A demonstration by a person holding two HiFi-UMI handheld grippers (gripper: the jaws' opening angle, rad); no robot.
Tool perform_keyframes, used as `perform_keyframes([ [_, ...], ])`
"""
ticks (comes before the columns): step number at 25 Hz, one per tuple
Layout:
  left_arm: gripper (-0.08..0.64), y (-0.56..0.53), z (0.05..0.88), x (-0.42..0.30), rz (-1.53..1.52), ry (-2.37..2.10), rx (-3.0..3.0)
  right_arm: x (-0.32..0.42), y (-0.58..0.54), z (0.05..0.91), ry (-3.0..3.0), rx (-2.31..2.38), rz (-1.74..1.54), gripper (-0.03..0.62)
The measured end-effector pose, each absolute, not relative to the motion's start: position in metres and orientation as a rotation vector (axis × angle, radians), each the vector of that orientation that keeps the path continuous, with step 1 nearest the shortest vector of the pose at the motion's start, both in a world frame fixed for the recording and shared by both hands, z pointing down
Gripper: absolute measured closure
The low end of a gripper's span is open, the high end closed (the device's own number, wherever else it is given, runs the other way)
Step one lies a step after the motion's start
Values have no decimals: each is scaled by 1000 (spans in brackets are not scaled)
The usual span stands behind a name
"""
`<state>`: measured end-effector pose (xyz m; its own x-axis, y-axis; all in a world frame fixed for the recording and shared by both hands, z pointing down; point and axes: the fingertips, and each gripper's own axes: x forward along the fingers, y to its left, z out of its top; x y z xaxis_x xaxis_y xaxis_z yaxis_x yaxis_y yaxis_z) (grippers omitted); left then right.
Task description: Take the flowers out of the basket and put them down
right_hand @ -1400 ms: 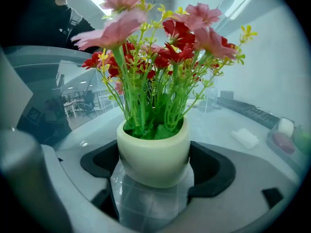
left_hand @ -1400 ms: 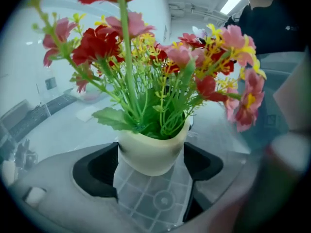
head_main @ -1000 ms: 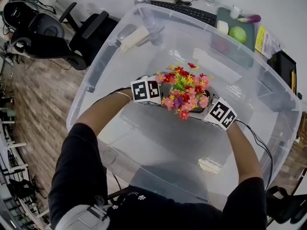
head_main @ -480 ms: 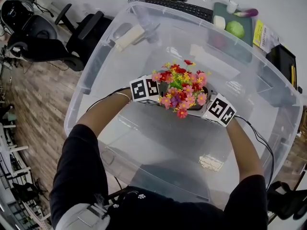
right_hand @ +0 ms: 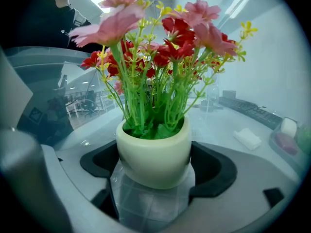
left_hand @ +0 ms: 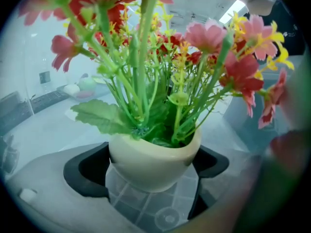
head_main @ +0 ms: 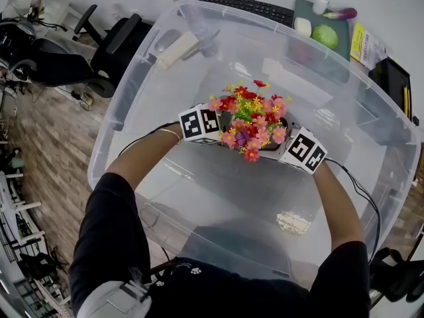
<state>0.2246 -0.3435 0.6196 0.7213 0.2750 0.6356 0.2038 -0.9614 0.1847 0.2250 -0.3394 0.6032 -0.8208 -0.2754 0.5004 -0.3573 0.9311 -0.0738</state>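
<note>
At mid-frame our left tongs (left_hand: 153, 171) have just been opening and stand wide around the pot (left_hand: 150, 161). Our right tongs (right_hand: 154, 166) seem to press on its sides. The flowers (head_main: 252, 119) stand on the floor of the basket (head_main: 199, 197), not yet lifted out. Next, we judge, the left regrips and we raise the pot over the wall toward the worktop (head_main: 391, 5).

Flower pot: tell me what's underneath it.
The flower pot stands on the clear bin's ribbed floor. The patch directly beneath its base is covered by the pot, and anything below the floor is too blurred to tell.
</note>
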Motion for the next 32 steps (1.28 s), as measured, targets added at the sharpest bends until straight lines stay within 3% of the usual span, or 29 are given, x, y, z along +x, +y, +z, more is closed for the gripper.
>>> perform_keyframes([
  [32,48,-343,616,228,1171,399,2808,224,-336,597,-2619,468,218,137],
])
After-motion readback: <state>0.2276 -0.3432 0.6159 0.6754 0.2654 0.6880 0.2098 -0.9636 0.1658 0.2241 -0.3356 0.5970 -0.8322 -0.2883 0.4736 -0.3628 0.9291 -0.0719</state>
